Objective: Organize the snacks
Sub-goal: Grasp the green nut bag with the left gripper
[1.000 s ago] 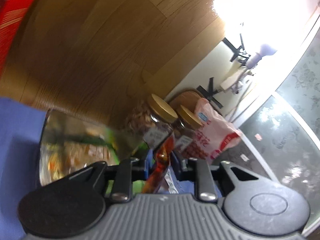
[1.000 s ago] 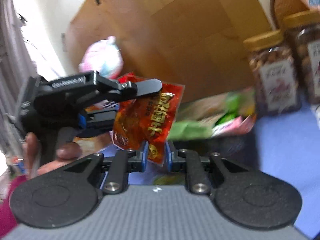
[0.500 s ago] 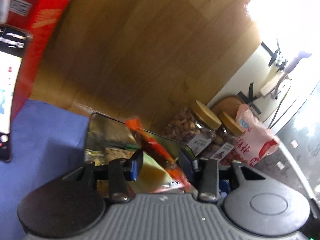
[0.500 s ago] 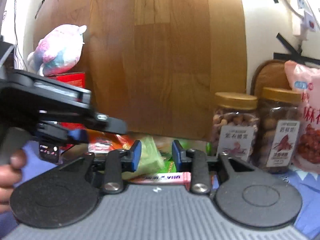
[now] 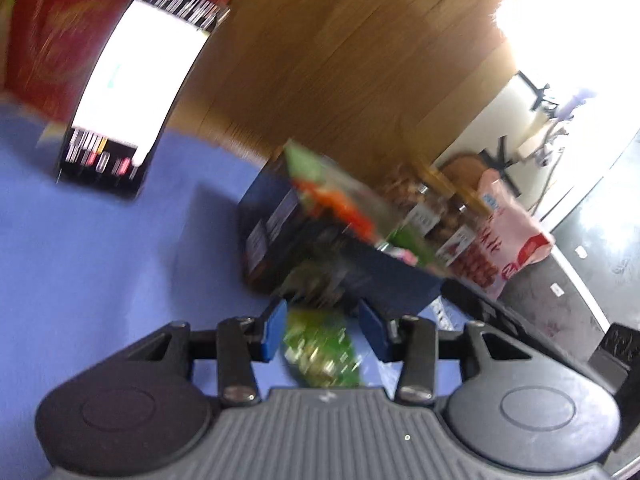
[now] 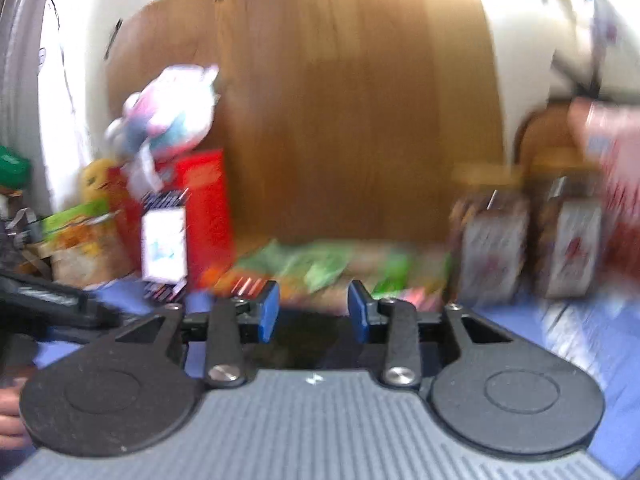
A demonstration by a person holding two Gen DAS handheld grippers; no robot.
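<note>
Left wrist view: the left tongs (image 5: pixel 323 334) are spread, blue pads apart; a green snack packet (image 5: pixel 320 354) lies between them on the blue worktop (image 5: pixel 100 248), and blur hides whether a pad touches it.
Box, left view: a dark box (image 5: pixel 304 248) filled with snack packets sits just beyond the tongs; only this view shows its side wall.
Seen only from left: a pink bag (image 5: pixel 512 232) beside the nut jars (image 5: pixel 436 216), and a dark patterned floor.
Right wrist view: the right tongs (image 6: pixel 313 314) are spread and hold nothing.
Seen only from right: a plush toy (image 6: pixel 168 112) on a red carton (image 6: pixel 204 200), and two jars (image 6: pixel 524 248) standing upright to the right of the green packets (image 6: pixel 328 268).
Phone: a lit phone (image 6: pixel 164 250) stands before the red carton; the left view shows it too.
Change, left: half a second ago an orange packet lay between the pads; now a green one does.
Change, right: one second ago these tongs pinched a red packet; now nothing.
</note>
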